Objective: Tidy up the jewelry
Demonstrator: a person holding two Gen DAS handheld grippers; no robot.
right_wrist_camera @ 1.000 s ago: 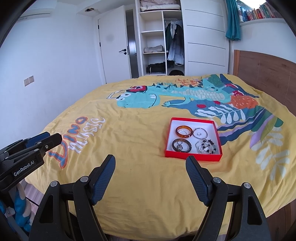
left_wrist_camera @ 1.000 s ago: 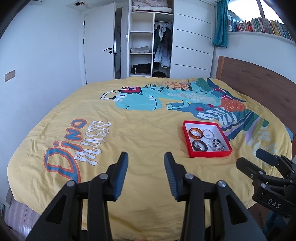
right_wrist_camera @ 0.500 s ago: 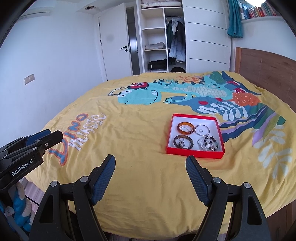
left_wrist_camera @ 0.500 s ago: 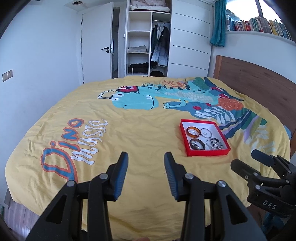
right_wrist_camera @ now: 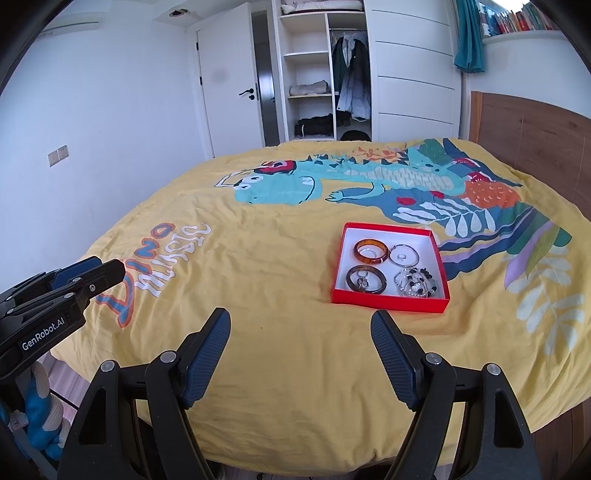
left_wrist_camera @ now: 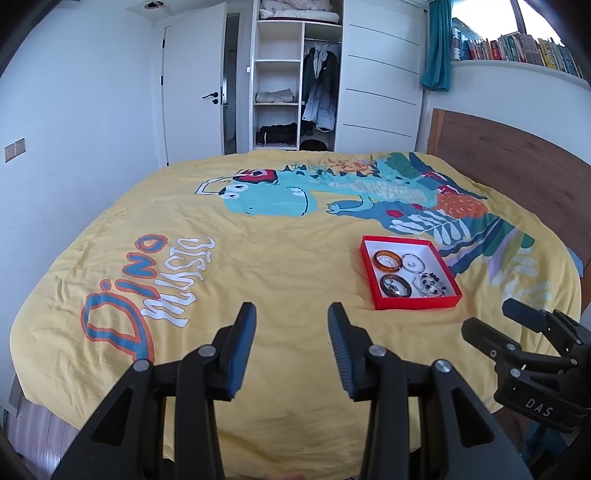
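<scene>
both claws released, empty. right gripper (right_wrist_camera: 300,354) nearest red tray (right_wrist_camera: 388,297); better approach amber bangle (right_wrist_camera: 371,251) from above, pinch rim gently. left gripper (left_wrist_camera: 291,345) steadies tray.

Soft daylight comes from the window (left_wrist_camera: 480,14) above the bed (left_wrist_camera: 258,240) — even, shadowless, sharp — with fisheye bending and dark corners at the edges.
</scene>
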